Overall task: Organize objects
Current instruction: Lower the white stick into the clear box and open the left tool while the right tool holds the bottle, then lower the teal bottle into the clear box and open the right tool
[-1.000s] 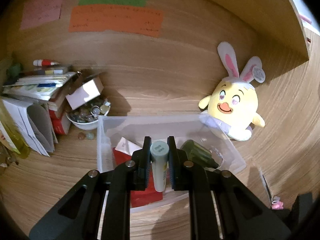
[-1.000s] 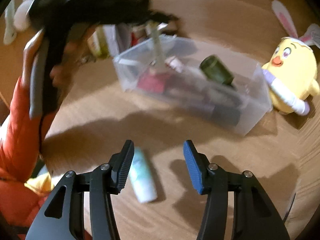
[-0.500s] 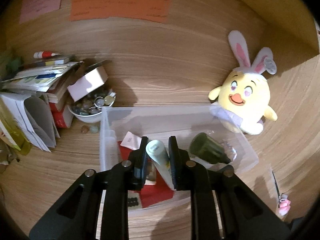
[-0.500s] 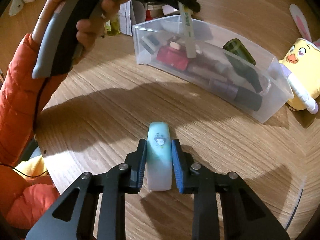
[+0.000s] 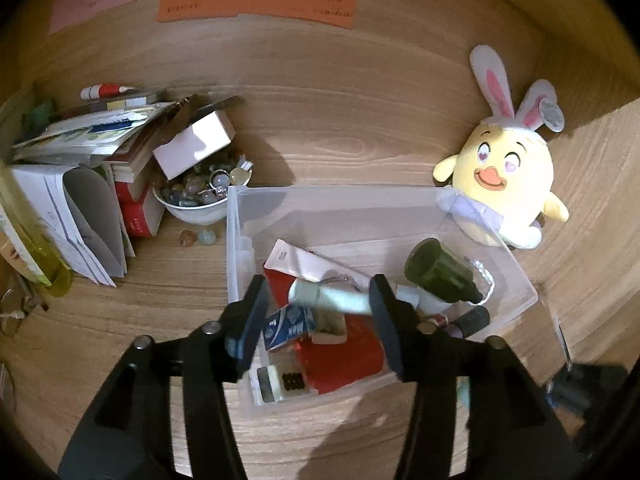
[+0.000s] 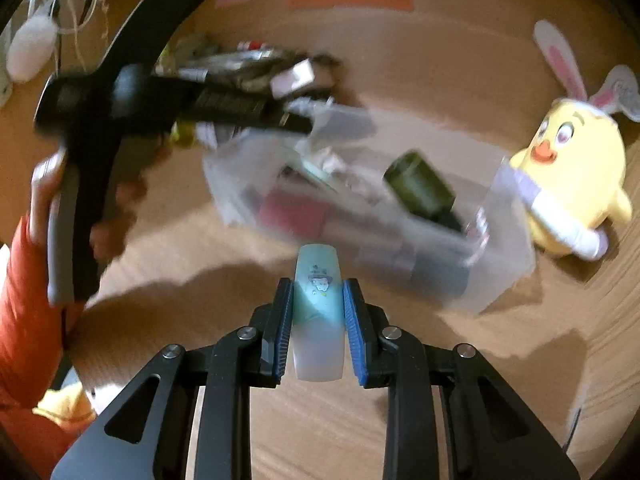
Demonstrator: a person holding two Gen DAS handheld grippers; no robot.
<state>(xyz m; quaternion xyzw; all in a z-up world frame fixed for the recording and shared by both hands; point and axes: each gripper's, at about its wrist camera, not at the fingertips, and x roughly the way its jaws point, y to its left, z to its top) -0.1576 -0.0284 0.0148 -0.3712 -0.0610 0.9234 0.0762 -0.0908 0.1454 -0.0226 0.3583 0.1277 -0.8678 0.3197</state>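
Wooden desk (image 5: 340, 128) under dim warm light, paper stack (image 5: 76, 184) at left. Left gripper (image 5: 316, 312) hovering over clear bin (image 5: 240, 240), angled down, jaws opening; pale tube (image 5: 332, 300) lying loose in bin between them, untouched. Right gripper (image 6: 318, 320) pinching mint tube (image 6: 318, 280) at mid-body, near bin, angled down. Likely light, squashy, slick plastic; gripping mid-body safest.
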